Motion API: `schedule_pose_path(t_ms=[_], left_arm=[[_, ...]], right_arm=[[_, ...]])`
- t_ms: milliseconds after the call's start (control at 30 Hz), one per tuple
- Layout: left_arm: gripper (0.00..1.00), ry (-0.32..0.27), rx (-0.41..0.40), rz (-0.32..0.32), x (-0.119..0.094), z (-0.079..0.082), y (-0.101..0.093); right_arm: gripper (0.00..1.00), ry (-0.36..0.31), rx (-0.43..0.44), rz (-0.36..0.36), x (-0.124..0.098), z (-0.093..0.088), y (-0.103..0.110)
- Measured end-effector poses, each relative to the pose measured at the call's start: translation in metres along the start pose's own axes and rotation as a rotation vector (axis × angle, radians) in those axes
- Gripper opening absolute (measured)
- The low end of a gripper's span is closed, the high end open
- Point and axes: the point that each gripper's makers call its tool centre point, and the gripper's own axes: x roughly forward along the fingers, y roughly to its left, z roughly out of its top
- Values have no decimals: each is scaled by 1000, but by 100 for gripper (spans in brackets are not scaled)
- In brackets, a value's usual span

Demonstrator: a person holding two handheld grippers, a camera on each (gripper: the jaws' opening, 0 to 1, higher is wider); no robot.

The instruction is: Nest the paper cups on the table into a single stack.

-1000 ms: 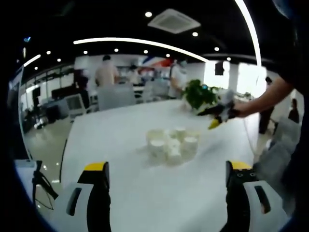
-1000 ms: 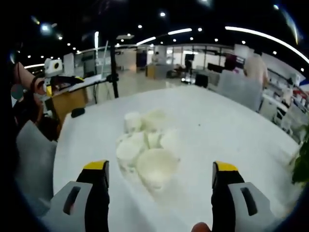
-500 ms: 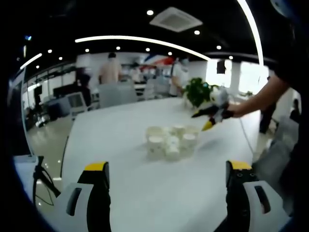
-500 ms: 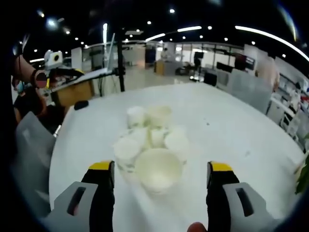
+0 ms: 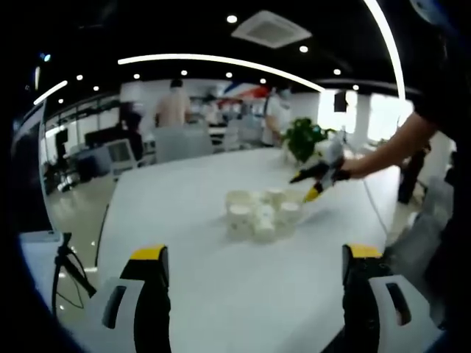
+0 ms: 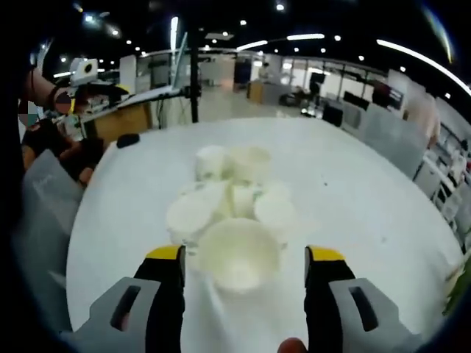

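A cluster of small white paper cups (image 6: 234, 209) stands bunched together, rims up, near the middle of a broad white table (image 6: 353, 191); the cups touch or nearly touch one another, and none can be seen nested in another. No print or lettering can be read on the cups, which look plain white and slightly blurred.

In the right gripper view, the nearest cup (image 6: 238, 254) sits between the black, yellow-tipped jaws of the right gripper (image 6: 243, 257), which are spread wide, one on each side of it and apart from its wall. In the left gripper view, the same group of cups (image 5: 260, 215) lies well ahead of the left gripper (image 5: 251, 259), whose jaws are also spread wide over bare tabletop with nothing between them. The right gripper (image 5: 315, 177) enters that view from the right, held by a person's bare forearm (image 5: 386, 151), its yellow tip angled down just beside the far edge of the cluster.

A leafy green potted plant (image 5: 305, 139) stands on the table beyond the cups. The setting is an open-plan office with a dark ceiling, round spotlights and long curved light strips (image 5: 221, 61). Several people (image 5: 174, 107) stand by desks and monitors at the back. In the right gripper view a wooden desk (image 6: 125, 121) and a dark pole (image 6: 195, 81) stand past the table's far edge.
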Motion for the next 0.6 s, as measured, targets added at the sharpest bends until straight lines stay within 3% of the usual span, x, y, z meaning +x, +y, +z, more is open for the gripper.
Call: schedule_pose_path(t_ms=[600], left_arm=[[99,13,-10,11,-8,-6,2]], right_arm=[[48,82,-58,34,15,-10,10]])
